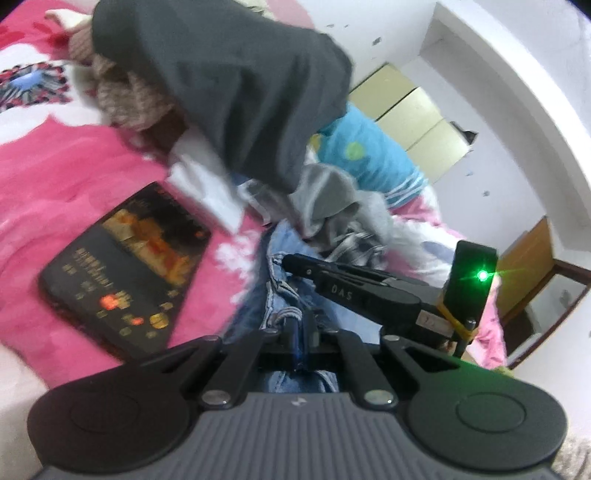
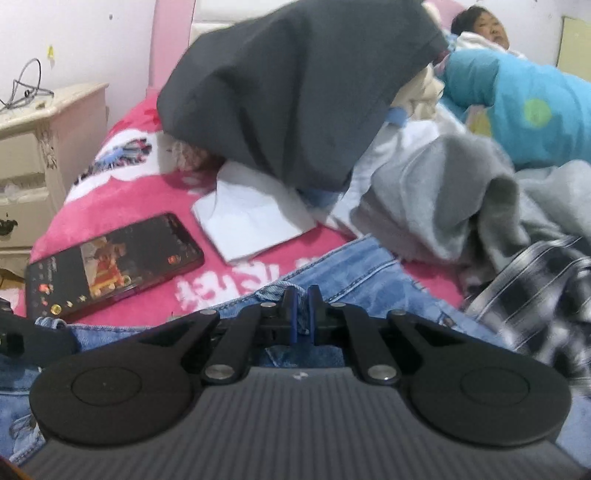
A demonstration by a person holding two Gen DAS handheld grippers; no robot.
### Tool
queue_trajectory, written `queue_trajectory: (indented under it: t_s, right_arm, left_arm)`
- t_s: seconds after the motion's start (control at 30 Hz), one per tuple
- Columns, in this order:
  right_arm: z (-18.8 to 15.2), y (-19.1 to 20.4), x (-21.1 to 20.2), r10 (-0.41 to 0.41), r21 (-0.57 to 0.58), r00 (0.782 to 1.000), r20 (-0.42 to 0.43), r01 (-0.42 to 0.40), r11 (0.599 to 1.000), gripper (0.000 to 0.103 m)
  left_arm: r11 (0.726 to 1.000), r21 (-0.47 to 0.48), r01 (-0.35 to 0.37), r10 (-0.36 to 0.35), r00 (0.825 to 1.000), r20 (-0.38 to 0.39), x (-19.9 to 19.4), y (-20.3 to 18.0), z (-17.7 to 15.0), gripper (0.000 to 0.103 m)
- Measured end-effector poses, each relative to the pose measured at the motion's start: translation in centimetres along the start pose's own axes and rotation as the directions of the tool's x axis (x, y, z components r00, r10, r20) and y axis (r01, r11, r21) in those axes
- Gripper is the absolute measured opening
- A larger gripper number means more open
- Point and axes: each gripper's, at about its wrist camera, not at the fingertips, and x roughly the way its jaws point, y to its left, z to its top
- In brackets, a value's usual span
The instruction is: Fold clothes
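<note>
Light blue jeans (image 2: 351, 273) lie on a pink blanket (image 2: 147, 192); they also show in the left wrist view (image 1: 291, 295). My right gripper (image 2: 300, 310) is shut on a fold of the jeans' edge. My left gripper (image 1: 301, 328) is shut on the jeans' frayed hem. In the left wrist view the right gripper (image 1: 291, 260) reaches in from the right over the denim. A dark grey garment (image 2: 295, 92) is heaped behind, with a light grey garment (image 2: 454, 192) and a black-and-white plaid one (image 2: 535, 280) to the right.
A phone (image 2: 110, 262) with a lit screen lies on the blanket at the left. Folded white cloth (image 2: 251, 218) lies beside it. A person (image 2: 484, 26) lies under a blue cover (image 2: 535, 110) at the back right. A cream bedside cabinet (image 2: 40, 155) stands at the left.
</note>
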Motion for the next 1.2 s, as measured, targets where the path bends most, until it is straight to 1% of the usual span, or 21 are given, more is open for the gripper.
queue_trajectory:
  t_s: [0.07, 0.17, 0.2, 0.27, 0.3, 0.33, 0.37, 0.43, 0.47, 0.5, 0.53, 0.57, 0.67, 0.73, 0.83, 0.87, 0.9, 1.0, 1.1, 1.13, 1.2]
  right_arm:
    - [0.0, 0.3, 0.7, 0.004, 0.010, 1.000, -0.003, -0.004, 1.000, 0.004]
    - [-0.3, 0.3, 1.4, 0.003, 0.040, 1.000, 0.000, -0.003, 0.999, 0.005]
    - [-0.1, 0.1, 1.1, 0.007, 0.061, 1.000, -0.005, -0.007, 0.998, 0.007]
    - [0.3, -0.4, 0.6, 0.016, 0.103, 1.000, -0.016, -0.015, 0.995, 0.008]
    - [0.5, -1.0, 0.0, 0.026, 0.138, 0.999, -0.025, -0.022, 0.990, 0.015]
    - [0.7, -1.5, -0.5, 0.035, 0.173, 0.999, -0.033, -0.029, 0.984, 0.025]
    - [1.0, -2.1, -1.7, 0.034, 0.212, 0.999, -0.024, -0.029, 0.977, 0.029]
    - [1.0, -3.1, -4.5, 0.015, 0.277, 1.000, 0.018, -0.020, 0.961, 0.039]
    - [0.9, -3.8, -6.2, 0.004, 0.313, 0.999, 0.041, -0.017, 0.950, 0.043]
    - [0.9, -4.4, -7.9, -0.008, 0.350, 0.998, 0.064, -0.015, 0.937, 0.045]
    - [0.6, -5.0, -10.1, -0.028, 0.387, 0.996, 0.090, -0.009, 0.922, 0.045]
    - [0.1, -5.6, -12.5, -0.051, 0.428, 0.992, 0.114, -0.003, 0.904, 0.045]
    - [-2.8, -6.8, -21.2, -0.135, 0.551, 0.973, 0.188, 0.010, 0.834, 0.045]
    - [-5.3, -6.9, -26.6, -0.213, 0.604, 0.955, 0.206, 0.047, 0.795, 0.045]
    - [-10.7, -5.3, -34.8, -0.369, 0.682, 0.914, 0.171, 0.160, 0.713, 0.045]
    - [-12.6, -4.5, -37.1, -0.416, 0.706, 0.898, 0.148, 0.199, 0.680, 0.045]
    - [-14.6, -3.8, -38.9, -0.444, 0.731, 0.888, 0.119, 0.225, 0.645, 0.045]
    - [-20.7, -1.1, -42.1, -0.498, 0.803, 0.867, -0.006, 0.301, 0.515, 0.045]
    - [-25.8, 1.2, -43.1, -0.501, 0.864, 0.860, -0.101, 0.325, 0.384, 0.045]
    - [-27.0, 1.9, -43.2, -0.502, 0.878, 0.857, -0.118, 0.326, 0.351, 0.045]
    - [-28.7, 2.8, -42.9, -0.495, 0.911, 0.862, -0.107, 0.284, 0.298, 0.047]
  left_arm:
    - [1.000, 0.000, -0.031, 0.031, 0.999, -0.022, 0.6, 0.6, -0.2, 0.003]
    - [0.997, 0.047, -0.067, 0.069, 0.996, -0.048, 1.3, 0.6, -0.4, 0.003]
    - [0.995, 0.075, -0.066, 0.070, 0.996, -0.056, 1.4, 0.3, -0.3, 0.007]
    - [0.994, 0.096, -0.055, 0.062, 0.995, -0.076, 1.3, 0.2, 0.0, 0.009]
    - [0.994, 0.097, -0.047, 0.056, 0.994, -0.091, 1.1, 0.2, 0.2, 0.009]
    - [0.994, 0.096, -0.043, 0.053, 0.993, -0.101, 0.9, 0.2, 0.3, 0.014]
    - [0.994, 0.101, -0.042, 0.053, 0.992, -0.111, 0.7, 0.0, 0.3, 0.018]
    - [0.992, 0.118, -0.042, 0.056, 0.992, -0.116, 0.0, -0.5, 0.2, 0.035]
    - [0.991, 0.129, -0.045, 0.060, 0.992, -0.112, -0.5, -0.8, 0.1, 0.039]
    - [0.988, 0.145, -0.057, 0.072, 0.992, -0.099, -1.0, -1.3, -0.1, 0.047]
    - [0.984, 0.164, -0.070, 0.085, 0.993, -0.085, -1.6, -1.7, -0.4, 0.051]
    - [0.980, 0.181, -0.080, 0.095, 0.993, -0.071, -2.2, -2.1, -0.6, 0.052]
    - [0.976, 0.198, -0.086, 0.097, 0.994, -0.047, -3.8, -2.9, -0.9, 0.052]
    - [0.974, 0.216, -0.072, 0.084, 0.995, -0.045, -4.4, -3.7, -1.1, 0.052]
    - [0.964, 0.265, -0.019, 0.043, 0.995, -0.086, -4.2, -5.6, -1.6, 0.054]
    - [0.956, 0.294, 0.005, 0.029, 0.993, -0.111, -3.8, -6.6, -2.0, 0.054]
    - [0.945, 0.325, 0.031, 0.015, 0.991, -0.136, -3.3, -7.6, -2.5, 0.054]
    - [0.906, 0.413, 0.093, -0.012, 0.981, -0.195, -1.3, -10.1, -4.3, 0.054]
    - [0.880, 0.458, 0.127, -0.006, 0.966, -0.257, 1.2, -11.5, -5.9, 0.055]
    - [0.869, 0.478, 0.127, 0.009, 0.962, -0.273, 2.0, -11.7, -6.4, 0.055]
    - [0.847, 0.522, 0.101, 0.058, 0.959, -0.278, 3.4, -11.6, -7.5, 0.054]
